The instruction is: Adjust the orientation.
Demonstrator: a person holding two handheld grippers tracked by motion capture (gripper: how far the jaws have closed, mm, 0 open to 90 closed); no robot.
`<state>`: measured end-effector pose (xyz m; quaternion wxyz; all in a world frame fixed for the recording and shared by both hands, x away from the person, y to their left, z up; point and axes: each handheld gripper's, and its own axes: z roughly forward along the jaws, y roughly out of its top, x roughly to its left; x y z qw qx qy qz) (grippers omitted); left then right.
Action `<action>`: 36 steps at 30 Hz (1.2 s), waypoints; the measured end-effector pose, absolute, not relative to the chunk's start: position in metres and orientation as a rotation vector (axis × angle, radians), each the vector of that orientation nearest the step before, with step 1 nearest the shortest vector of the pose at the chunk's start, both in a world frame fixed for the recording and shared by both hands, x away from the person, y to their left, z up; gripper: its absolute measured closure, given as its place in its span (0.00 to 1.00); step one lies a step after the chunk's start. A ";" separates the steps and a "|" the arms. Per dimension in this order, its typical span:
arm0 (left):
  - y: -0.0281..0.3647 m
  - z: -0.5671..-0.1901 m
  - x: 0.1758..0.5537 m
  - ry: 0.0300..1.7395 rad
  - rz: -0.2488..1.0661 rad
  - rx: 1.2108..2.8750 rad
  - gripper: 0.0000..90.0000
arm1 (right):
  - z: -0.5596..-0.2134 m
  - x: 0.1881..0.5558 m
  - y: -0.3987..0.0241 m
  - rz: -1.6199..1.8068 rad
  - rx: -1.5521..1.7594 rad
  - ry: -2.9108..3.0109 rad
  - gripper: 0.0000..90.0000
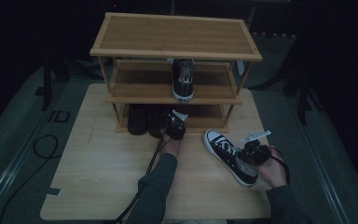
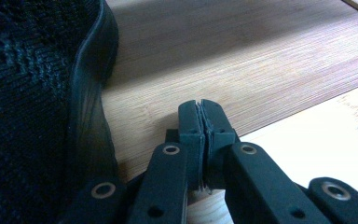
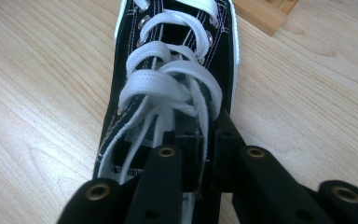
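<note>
A black canvas sneaker (image 1: 221, 145) with white laces lies on the wooden table (image 1: 102, 177), toe toward the rack. My right gripper (image 1: 245, 155) is at its heel opening. In the right gripper view one jaw sits inside the sneaker (image 3: 168, 60) and the other outside, and my right gripper (image 3: 205, 135) is shut on the side wall by the laces. My left gripper (image 1: 172, 120) rests at the rack's bottom shelf. In its own view the left gripper (image 2: 200, 112) is shut with nothing between the pads, just to the right of a black knit shoe (image 2: 28, 116).
A three-tier bamboo shoe rack (image 1: 177, 35) stands at the table's far side. A matching black sneaker (image 1: 183, 79) is on its middle shelf, and dark shoes (image 1: 140, 120) are on the bottom shelf at the left. Cables trail off the table's front edge.
</note>
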<state>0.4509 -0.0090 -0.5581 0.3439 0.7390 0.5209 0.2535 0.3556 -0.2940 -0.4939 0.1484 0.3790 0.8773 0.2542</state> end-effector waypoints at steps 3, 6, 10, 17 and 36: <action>-0.009 -0.558 0.451 1.353 0.658 1.920 0.98 | -0.493 0.356 -0.296 0.753 1.105 2.522 0.97; -0.009 -0.558 0.451 1.353 0.658 1.920 0.98 | -0.492 0.356 -0.300 0.795 1.131 2.520 0.98; -0.009 -0.558 0.451 1.353 0.657 1.920 0.98 | -0.492 0.356 -0.307 0.869 1.183 2.519 0.98; -0.009 -0.558 0.451 1.353 0.657 1.920 0.98 | -0.491 0.355 -0.309 0.926 1.203 2.521 0.98; -0.009 -0.558 0.451 1.353 0.658 1.920 0.98 | -0.480 0.352 -0.309 0.981 1.197 2.518 0.98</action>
